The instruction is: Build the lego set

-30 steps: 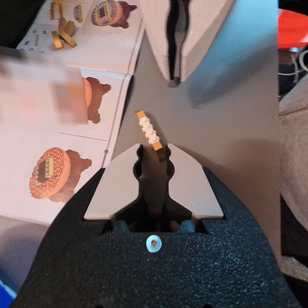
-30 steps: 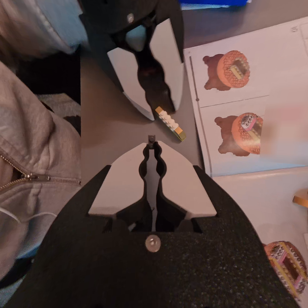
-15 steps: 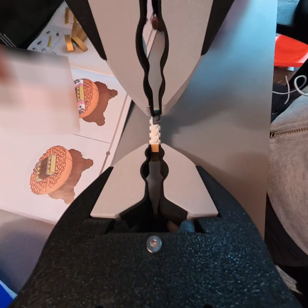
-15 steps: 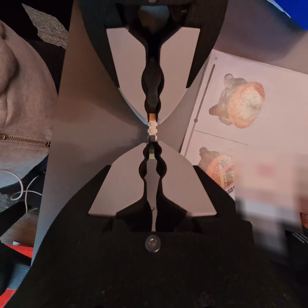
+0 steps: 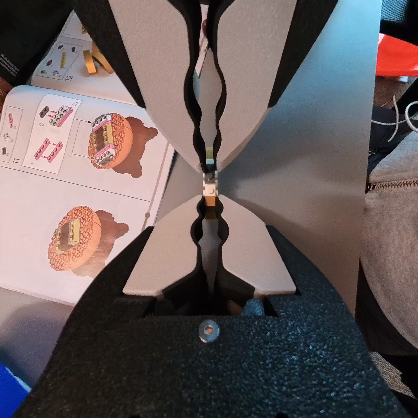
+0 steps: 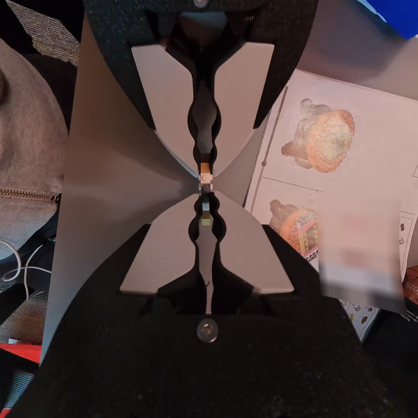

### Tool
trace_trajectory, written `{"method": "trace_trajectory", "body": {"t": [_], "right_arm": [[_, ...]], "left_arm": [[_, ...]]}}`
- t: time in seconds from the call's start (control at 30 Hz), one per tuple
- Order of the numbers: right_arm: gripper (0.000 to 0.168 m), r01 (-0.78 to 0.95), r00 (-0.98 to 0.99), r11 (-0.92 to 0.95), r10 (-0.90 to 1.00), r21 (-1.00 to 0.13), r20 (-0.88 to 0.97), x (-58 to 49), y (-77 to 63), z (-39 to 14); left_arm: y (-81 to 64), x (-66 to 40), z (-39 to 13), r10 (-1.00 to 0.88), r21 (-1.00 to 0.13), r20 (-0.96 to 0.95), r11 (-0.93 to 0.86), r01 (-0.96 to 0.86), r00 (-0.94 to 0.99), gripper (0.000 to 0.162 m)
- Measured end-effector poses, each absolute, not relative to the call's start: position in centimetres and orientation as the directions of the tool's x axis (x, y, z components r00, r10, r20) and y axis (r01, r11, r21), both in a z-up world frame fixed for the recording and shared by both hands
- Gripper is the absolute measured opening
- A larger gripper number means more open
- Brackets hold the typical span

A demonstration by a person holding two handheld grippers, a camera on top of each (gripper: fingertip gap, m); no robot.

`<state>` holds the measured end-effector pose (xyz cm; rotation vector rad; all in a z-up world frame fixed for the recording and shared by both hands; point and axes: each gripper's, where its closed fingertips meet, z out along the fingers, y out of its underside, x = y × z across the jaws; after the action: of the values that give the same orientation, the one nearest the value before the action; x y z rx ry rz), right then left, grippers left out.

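The small lego strip [image 5: 210, 191], white in the middle with tan ends, hangs above the grey table [image 5: 282, 181], just right of the open instruction booklet [image 5: 74, 185]. The left gripper [image 5: 210, 203] has its jaws clamped on the near tan end; the right gripper [image 6: 205, 199] pinches the far end along with a small dark piece. To seat that piece, squeeze straight along the strip, without twisting

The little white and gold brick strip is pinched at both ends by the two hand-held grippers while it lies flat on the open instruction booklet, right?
Not quite. Both hand-held grippers pinch the brick strip, but over the bare grey table, beside the instruction booklet, as the left wrist view shows.
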<state>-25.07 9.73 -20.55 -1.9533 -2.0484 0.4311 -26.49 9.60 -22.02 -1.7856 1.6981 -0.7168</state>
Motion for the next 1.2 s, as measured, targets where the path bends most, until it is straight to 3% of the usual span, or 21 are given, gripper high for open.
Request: {"method": "trace_trajectory", "body": {"t": [1.2], "right_arm": [[0.006,0.928,-0.056,0.098,0.991,-0.361,0.124,-24.2,11.3,-18.4]], "left_arm": [[11.1,-25.3,-19.7,-0.996,-0.750,-0.024,-0.043,-0.661,0.091,0.007]]}}
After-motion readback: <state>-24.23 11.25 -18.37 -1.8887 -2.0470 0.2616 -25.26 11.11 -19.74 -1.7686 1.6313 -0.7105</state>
